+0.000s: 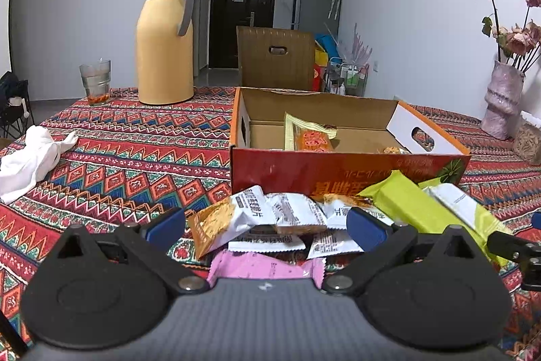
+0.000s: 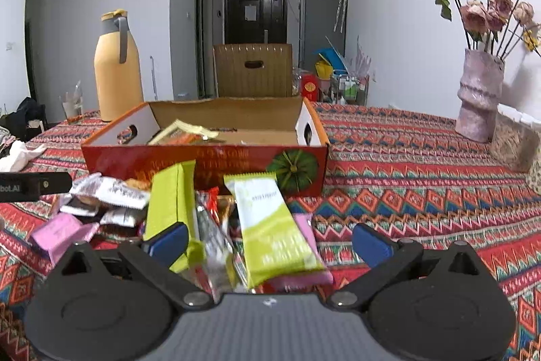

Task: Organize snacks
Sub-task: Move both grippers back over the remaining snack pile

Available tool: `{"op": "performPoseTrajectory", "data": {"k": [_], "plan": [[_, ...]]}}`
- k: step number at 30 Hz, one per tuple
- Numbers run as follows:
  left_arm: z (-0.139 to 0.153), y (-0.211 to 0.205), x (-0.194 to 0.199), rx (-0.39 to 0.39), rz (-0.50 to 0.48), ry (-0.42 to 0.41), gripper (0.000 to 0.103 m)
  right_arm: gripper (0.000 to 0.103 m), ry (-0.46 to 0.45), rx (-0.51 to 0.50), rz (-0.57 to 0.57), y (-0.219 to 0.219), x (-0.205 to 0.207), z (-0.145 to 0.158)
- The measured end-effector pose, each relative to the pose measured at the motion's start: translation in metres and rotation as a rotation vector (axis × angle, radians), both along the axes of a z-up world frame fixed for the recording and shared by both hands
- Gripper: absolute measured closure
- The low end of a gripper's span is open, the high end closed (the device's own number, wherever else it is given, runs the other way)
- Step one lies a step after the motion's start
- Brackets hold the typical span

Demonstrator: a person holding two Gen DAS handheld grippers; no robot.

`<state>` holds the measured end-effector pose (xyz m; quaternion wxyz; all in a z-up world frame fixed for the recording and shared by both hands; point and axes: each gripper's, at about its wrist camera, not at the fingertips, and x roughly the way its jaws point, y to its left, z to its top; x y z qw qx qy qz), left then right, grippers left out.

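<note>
Snacks (image 1: 270, 219) piled, both tools (jaws wide) (image 1: 267, 227) (image 2: 268, 242) level above.

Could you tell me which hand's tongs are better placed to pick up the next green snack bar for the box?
Right. The right tongs are open with a green snack bar lying between the fingers, while the left tongs are over white packets.

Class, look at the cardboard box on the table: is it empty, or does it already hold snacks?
Not empty. The box holds at least one orange packet; most of its floor shows bare.
</note>
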<state>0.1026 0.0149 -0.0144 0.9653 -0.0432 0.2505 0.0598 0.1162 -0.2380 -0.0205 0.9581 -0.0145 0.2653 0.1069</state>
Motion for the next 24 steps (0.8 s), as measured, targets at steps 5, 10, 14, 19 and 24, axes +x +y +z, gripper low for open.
{"op": "performPoseTrajectory", "data": {"k": [5,10,14,19,24], "plan": [[-0.006,0.001,0.000,-0.008,-0.011,-0.004,0.000,0.000,0.010,0.009,-0.020,-0.006,-0.002,-0.006],[-0.010,0.006,0.000,-0.034,-0.007,-0.002,0.000,0.000,-0.006,0.036,0.002,-0.008,-0.003,-0.007],[-0.010,0.010,-0.002,-0.054,-0.013,-0.004,0.000,0.000,-0.014,0.027,-0.005,-0.004,-0.002,-0.005],[-0.012,0.009,0.000,-0.059,-0.021,0.013,0.000,0.003,-0.017,0.000,-0.021,-0.002,0.001,-0.003],[-0.012,0.010,0.000,-0.069,-0.022,0.009,0.000,0.016,-0.018,-0.041,-0.022,0.001,0.015,0.000]]}}
